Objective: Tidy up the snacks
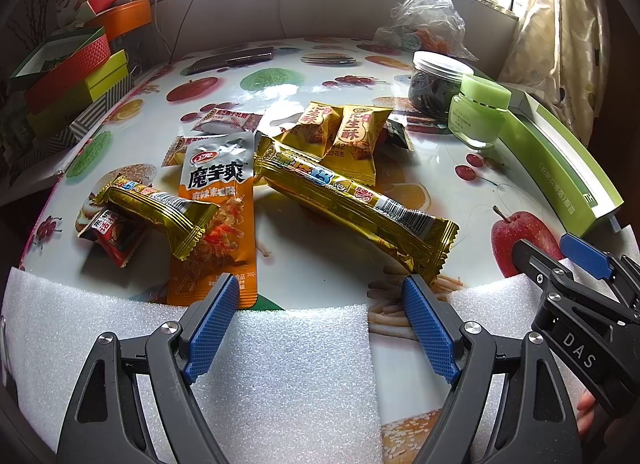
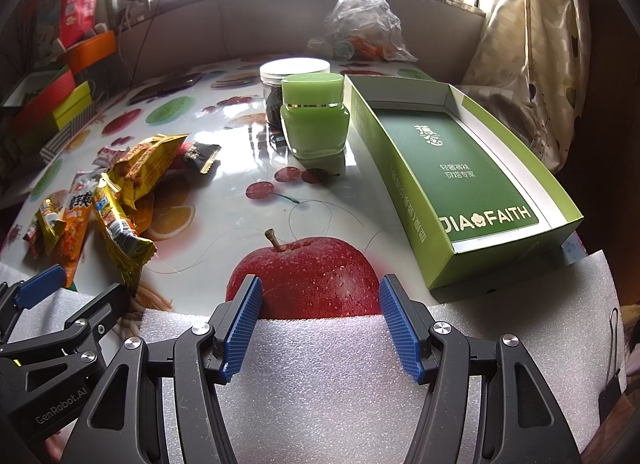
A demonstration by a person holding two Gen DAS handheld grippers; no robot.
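A heap of snack packets lies mid-table in the left wrist view: a long gold bar, a shorter gold bar, an orange-and-silver pouch, two gold peanut-crisp packs and a small red packet. My left gripper is open at the near edge, just short of the heap, holding nothing. My right gripper is open over a printed apple, also holding nothing. An open green box lies to its right, with nothing inside. The snack heap sits to its left.
A green jar and a clear jar of dark contents stand beside the box's far end. A plastic bag sits at the back. Stacked colourful boxes line the left edge. White foam sheets cover the near edge. A phone lies far back.
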